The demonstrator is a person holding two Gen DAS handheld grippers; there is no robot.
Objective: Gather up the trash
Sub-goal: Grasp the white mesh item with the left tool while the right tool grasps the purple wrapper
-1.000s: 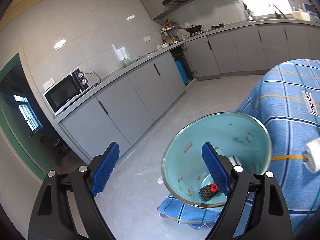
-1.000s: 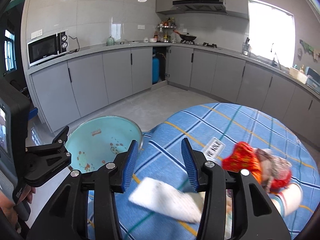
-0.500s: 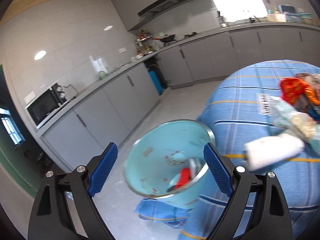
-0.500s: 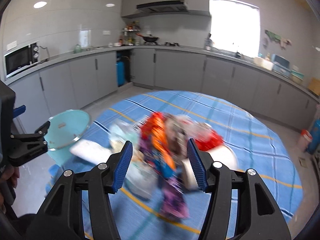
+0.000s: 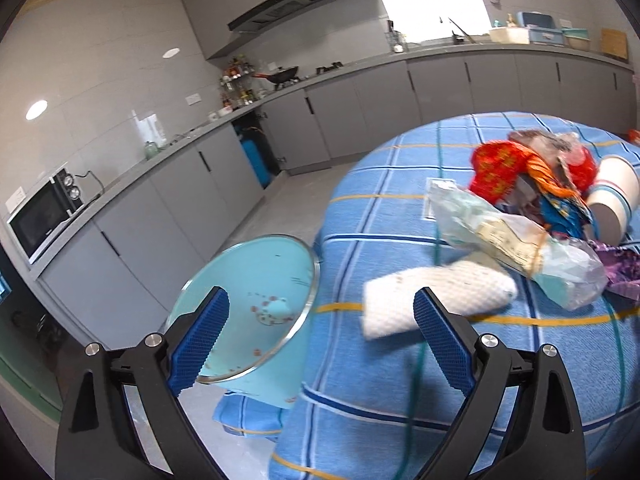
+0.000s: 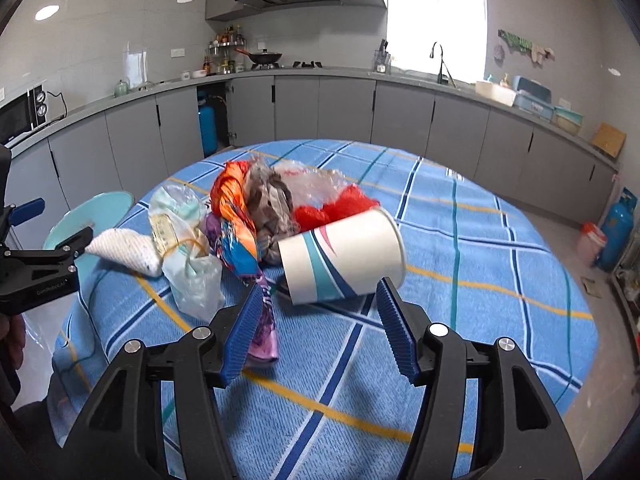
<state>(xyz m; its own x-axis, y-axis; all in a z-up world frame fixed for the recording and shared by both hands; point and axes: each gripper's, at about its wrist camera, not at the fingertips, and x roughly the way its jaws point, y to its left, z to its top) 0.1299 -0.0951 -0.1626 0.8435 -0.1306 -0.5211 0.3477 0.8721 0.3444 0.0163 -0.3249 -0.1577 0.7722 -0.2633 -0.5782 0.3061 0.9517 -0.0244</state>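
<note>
A pile of trash lies on the round table with the blue checked cloth: a white paper cup on its side, orange and red wrappers, a clear plastic bag, a purple wrapper and a white crumpled tissue. A light blue bin stands tilted at the table's left edge. My left gripper is open and empty, near the bin and the tissue. My right gripper is open and empty, just in front of the cup.
Grey kitchen cabinets run along the walls, with a microwave at left. A blue gas cylinder stands on the floor at right. The cloth hangs over the table edge beside the bin.
Both grippers have swung to the right, from the bin toward the trash pile. The right gripper now faces the cup. Both stay open.
</note>
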